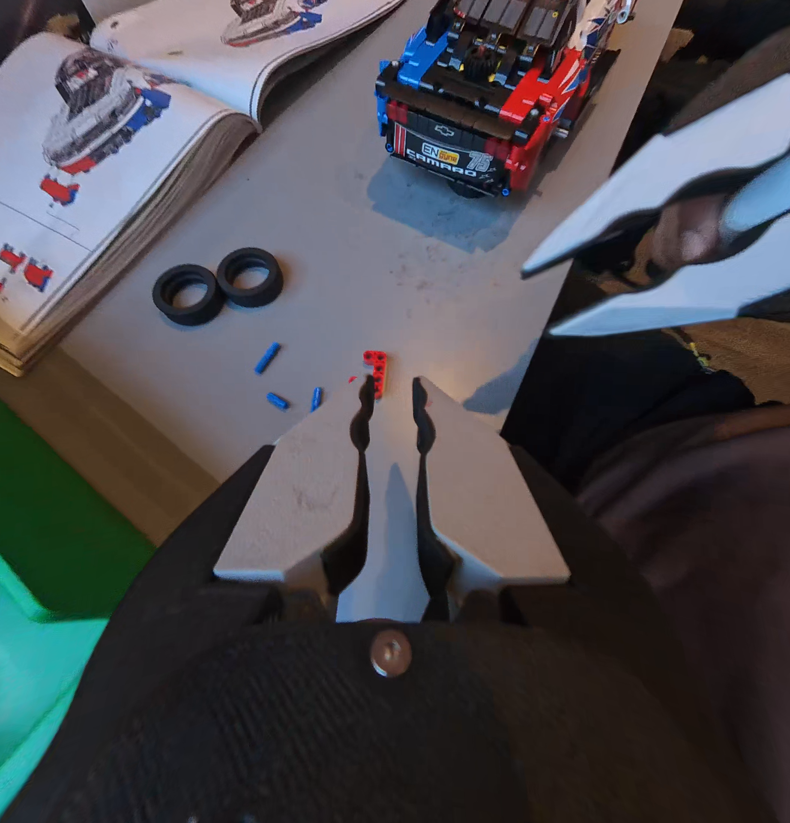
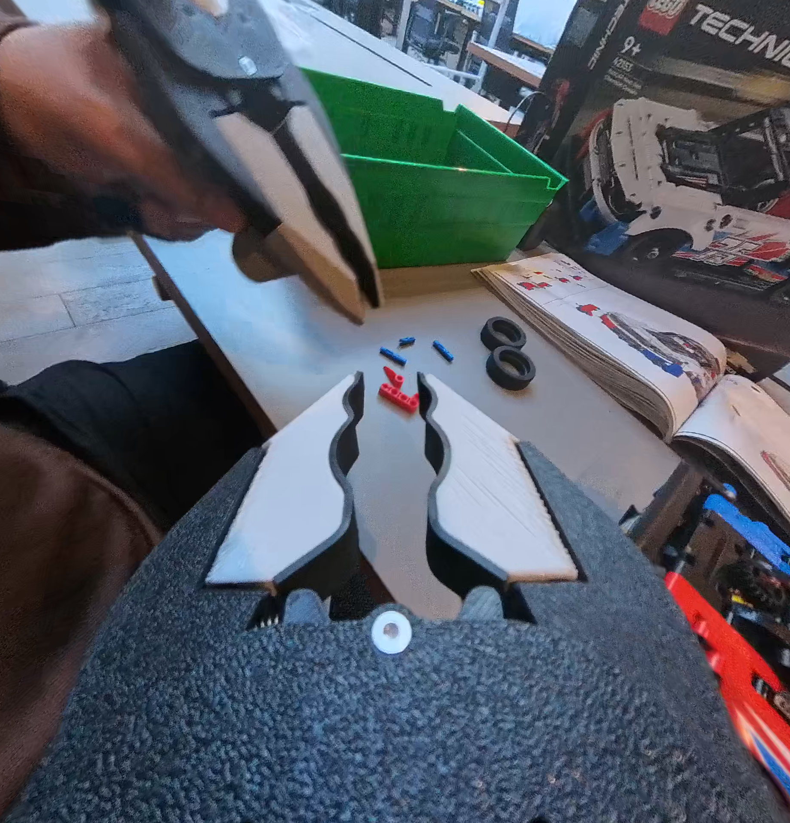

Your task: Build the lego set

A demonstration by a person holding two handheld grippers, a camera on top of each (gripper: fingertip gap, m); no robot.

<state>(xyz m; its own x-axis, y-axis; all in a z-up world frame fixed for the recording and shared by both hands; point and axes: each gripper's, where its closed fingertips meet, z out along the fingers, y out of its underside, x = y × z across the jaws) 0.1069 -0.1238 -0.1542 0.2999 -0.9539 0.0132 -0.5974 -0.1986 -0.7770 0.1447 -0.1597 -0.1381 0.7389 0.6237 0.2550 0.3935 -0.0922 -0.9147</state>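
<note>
Grey tabletop (image 1: 322, 209) across both views, littered with loose parts. Left gripper (image 1: 391, 383) at centre frame of the left wrist view, fingers apart, nothing between them, tips poised just above the table edge. Red angled beam (image 1: 377, 367) just beyond the left fingertip, partly hidden by it. 3 blue pins (image 1: 267, 357) scattered left of the beam, well apart from each other. 2 black tyres (image 1: 217, 285) side by side and touching, left of centre, lying flat. Open instruction booklet (image 1: 95, 156) at upper left. Partly built car (image 1: 486, 89) at upper centre, red on its right side, blue on its left, rear end toward the camera.

Right gripper (image 2: 389, 376) at centre of the right wrist view, fingers likewise apart and empty, with the red beam (image 2: 400, 396) and a small red wedge piece (image 2: 392, 375) lying on the table between the tips in the picture. Green bin (image 2: 433, 196) at upper centre, set box (image 2: 696, 133) standing at upper right behind the booklet. Left gripper again at upper left there, blurred, slanting down toward the table.
</note>
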